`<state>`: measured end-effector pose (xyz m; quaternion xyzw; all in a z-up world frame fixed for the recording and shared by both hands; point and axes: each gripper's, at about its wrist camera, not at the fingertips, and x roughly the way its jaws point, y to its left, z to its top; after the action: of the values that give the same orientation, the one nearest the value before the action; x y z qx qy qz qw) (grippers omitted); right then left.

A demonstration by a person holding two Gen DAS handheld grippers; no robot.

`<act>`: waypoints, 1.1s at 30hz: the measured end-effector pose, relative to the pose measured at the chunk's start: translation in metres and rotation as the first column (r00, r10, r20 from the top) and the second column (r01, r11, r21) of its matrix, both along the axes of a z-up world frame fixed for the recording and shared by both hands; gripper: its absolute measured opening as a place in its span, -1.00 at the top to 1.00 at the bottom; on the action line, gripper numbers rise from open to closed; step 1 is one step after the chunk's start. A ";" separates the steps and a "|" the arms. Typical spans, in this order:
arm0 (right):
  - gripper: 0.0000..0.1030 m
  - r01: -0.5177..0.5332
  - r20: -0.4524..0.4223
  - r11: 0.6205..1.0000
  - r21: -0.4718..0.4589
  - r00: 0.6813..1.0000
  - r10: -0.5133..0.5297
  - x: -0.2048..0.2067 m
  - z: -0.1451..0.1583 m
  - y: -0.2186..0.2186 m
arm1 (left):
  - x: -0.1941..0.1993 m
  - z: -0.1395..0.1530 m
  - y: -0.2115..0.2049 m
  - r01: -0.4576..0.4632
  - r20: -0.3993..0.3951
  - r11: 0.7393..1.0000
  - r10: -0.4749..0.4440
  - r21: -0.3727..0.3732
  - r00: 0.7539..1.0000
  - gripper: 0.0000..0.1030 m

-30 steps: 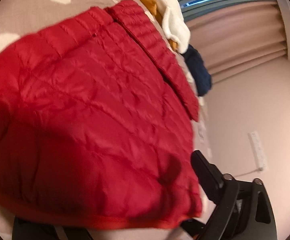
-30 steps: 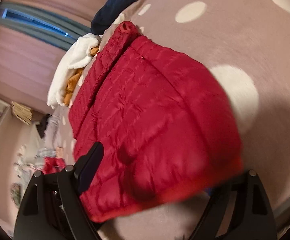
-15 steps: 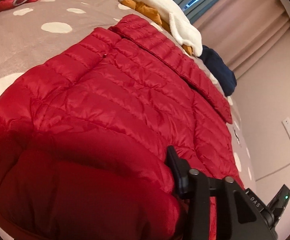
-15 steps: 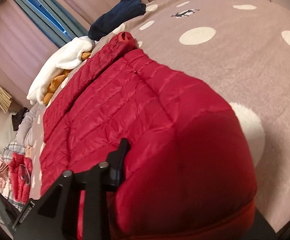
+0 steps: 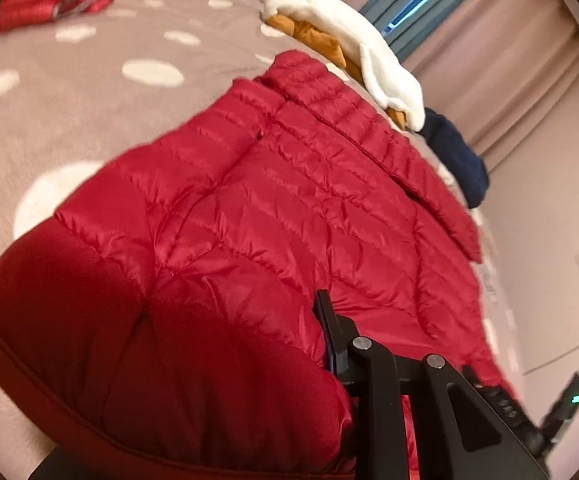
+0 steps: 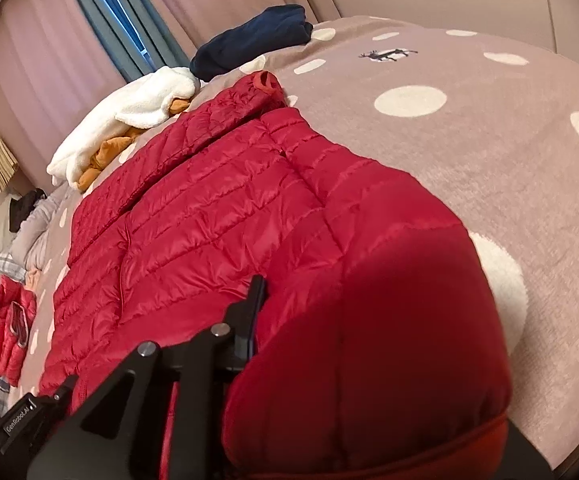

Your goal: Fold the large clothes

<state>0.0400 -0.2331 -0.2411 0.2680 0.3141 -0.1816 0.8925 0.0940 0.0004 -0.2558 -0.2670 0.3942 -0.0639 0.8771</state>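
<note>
Both hand-held grippers, left and right, have just been closing and now pinch the red jacket's near hem, its length stretching away from us across the bed.

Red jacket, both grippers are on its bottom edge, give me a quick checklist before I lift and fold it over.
1. Left gripper closed on the red jacket hem: ok, jaws have just closed with fabric between.
2. Right gripper closed on hem: ok, likewise.
3. Far finger of each gripper: cannot tell, hidden under fabric.
4. Jacket lying flat on the bed cover: ok.
5. Landing area by the collar: not ok, white fleece lies close.
</note>
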 end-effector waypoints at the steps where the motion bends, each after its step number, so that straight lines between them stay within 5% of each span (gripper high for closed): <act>1: 0.62 -0.002 0.000 1.000 -0.001 1.000 0.002 0.000 0.001 -0.001 | 0.000 0.003 -0.003 0.000 0.003 1.000 0.000 0.030 1.000 0.48; 16: 0.76 -0.016 0.191 0.995 -0.100 0.981 0.035 -0.049 0.082 0.007 | -0.047 0.075 -0.006 -0.036 0.205 0.983 -0.002 0.178 0.979 0.49; 21: 0.76 -0.013 0.250 0.996 -0.087 0.968 0.035 -0.070 0.107 0.002 | -0.063 0.104 -0.002 -0.012 0.242 0.990 -0.023 0.143 0.970 0.49; 29: 0.76 -0.006 0.371 0.987 -0.159 0.927 0.065 -0.106 0.154 0.008 | -0.100 0.152 -0.012 -0.029 0.398 0.973 -0.067 0.231 0.915 0.49; 33: 0.75 -0.014 0.380 0.984 -0.176 0.921 0.081 -0.107 0.161 0.008 | -0.099 0.158 -0.011 -0.037 0.404 0.973 -0.060 0.228 0.913 0.49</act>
<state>-0.0665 -0.2247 -0.0799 0.2136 0.1222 -0.1296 0.9605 -0.0048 -0.0110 -0.0979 -0.1419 0.2086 -0.0773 0.9646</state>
